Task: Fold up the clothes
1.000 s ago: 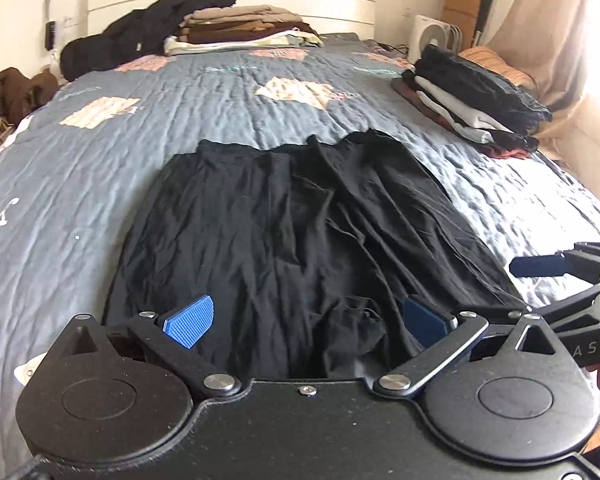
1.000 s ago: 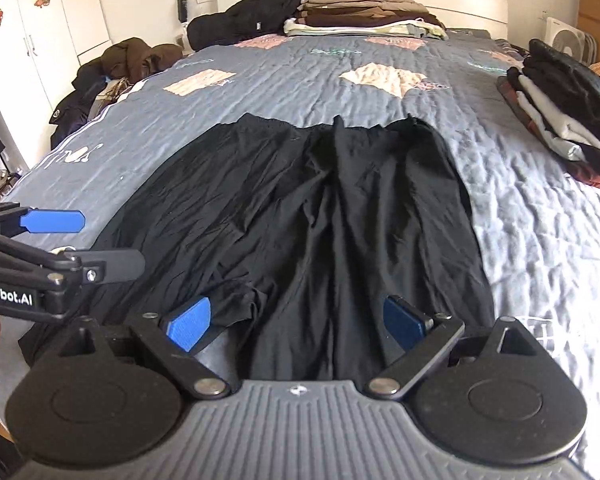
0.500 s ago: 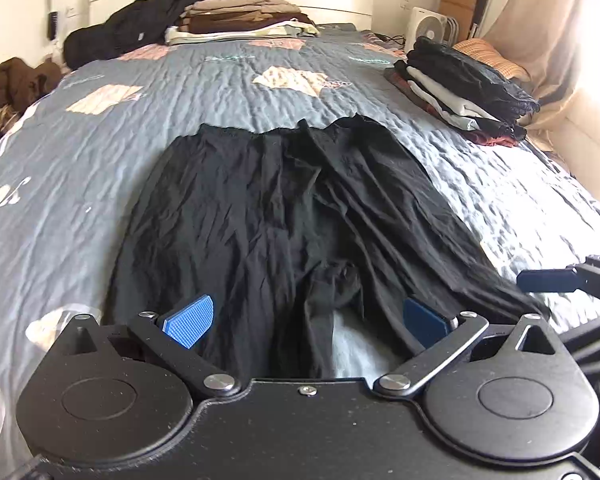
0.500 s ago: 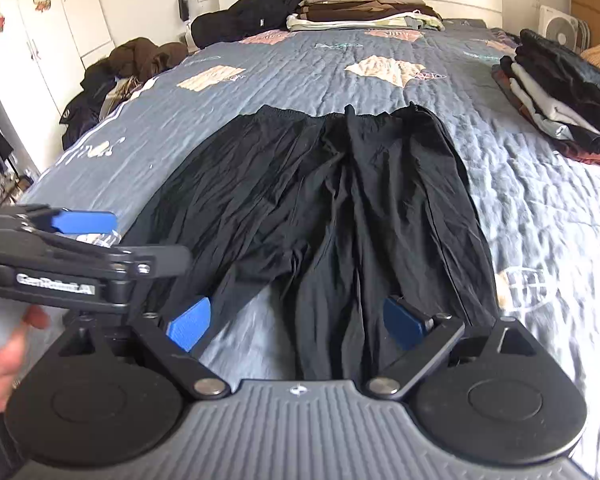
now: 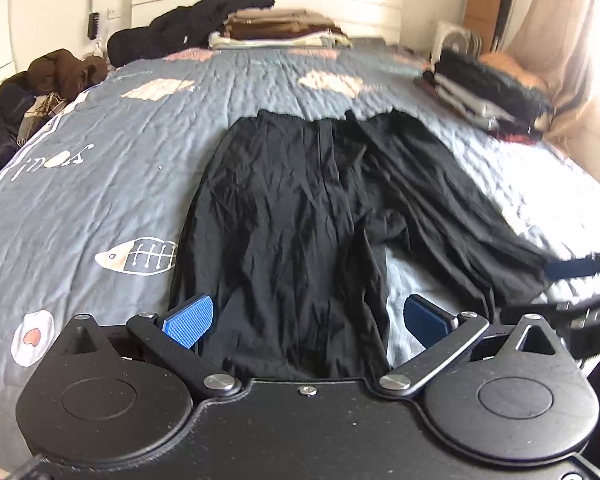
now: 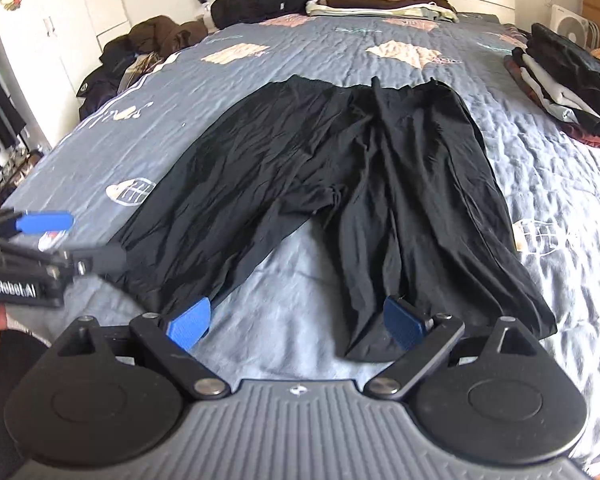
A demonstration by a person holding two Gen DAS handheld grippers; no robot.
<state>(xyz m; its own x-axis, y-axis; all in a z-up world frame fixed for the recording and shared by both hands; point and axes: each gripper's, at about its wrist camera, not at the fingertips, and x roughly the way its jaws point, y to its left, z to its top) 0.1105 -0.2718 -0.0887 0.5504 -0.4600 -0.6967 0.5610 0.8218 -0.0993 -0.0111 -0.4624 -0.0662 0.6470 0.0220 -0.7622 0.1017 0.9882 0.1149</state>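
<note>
We see the thin black wide-leg trousers (image 6: pixel 340 184) flat on the grey quilted bedspread (image 6: pixel 300 320), legs splayed towards us, probably spread for folding. Left tongs (image 5: pixel 304 316) gape wide over the left hem, gripping nothing; right tongs (image 6: pixel 296 320) gape too, empty, straddling bedspread between legs.

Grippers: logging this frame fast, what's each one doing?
Left gripper: open, holding nothing, over one leg of the black trousers.
Right gripper: open, holding nothing.
</note>
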